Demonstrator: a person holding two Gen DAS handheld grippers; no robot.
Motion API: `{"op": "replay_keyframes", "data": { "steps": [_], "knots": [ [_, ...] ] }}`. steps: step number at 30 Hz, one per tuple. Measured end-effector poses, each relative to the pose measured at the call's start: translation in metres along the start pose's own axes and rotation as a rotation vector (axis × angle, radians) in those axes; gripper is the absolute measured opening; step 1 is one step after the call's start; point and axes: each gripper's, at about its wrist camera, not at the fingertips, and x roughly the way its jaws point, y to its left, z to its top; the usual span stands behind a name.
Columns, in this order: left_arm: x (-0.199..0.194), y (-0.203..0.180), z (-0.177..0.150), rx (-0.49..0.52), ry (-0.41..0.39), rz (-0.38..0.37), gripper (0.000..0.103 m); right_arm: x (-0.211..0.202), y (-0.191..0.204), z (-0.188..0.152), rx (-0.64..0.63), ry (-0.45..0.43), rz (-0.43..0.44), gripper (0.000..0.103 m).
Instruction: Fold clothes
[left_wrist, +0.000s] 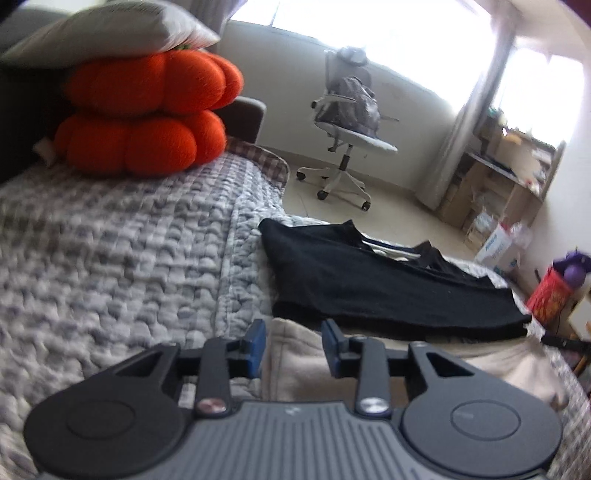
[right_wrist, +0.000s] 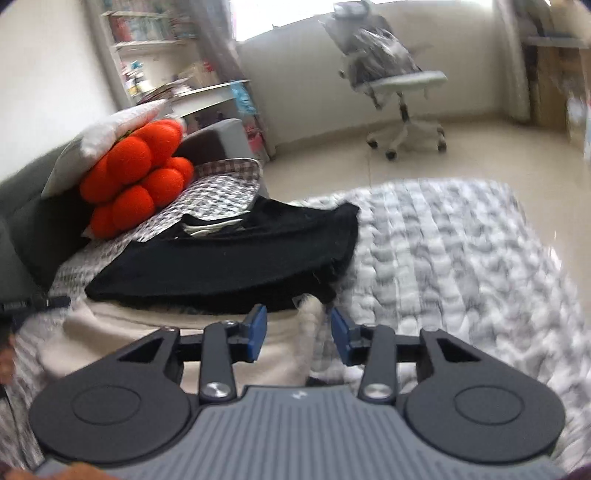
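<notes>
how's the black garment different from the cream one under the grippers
The black garment is dark and lies farther from the grippers; the cream garment is pale and sits right at both open grippers, left gripper and right gripper. The black one's near edge overlaps the cream one. Both rest on the grey quilted bedspread.

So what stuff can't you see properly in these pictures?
- Cream garment: near part hidden behind the left gripper; the black garment covers its far edge.
- Same in the right wrist view, behind the right gripper.
- Shelf items: too small and blurred to name.
- Window: washed out by glare.
</notes>
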Motion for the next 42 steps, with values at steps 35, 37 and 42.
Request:
{"op": "replay_keyframes", "data": {
  "steps": [35, 37, 42],
  "knots": [
    [0.033, -0.035, -0.029, 0.104, -0.063, 0.202, 0.007, 0.05, 0.045, -0.02, -0.288, 0.015, -0.121, 0.008],
    [0.03, -0.034, -0.028, 0.097, -0.06, 0.197, 0.008, 0.042, 0.039, -0.018, -0.238, 0.025, -0.107, 0.014],
    [0.012, -0.023, -0.021, 0.017, -0.034, 0.175, 0.03, 0.021, 0.023, -0.011, -0.114, 0.051, -0.073, 0.015]
  ]
}}
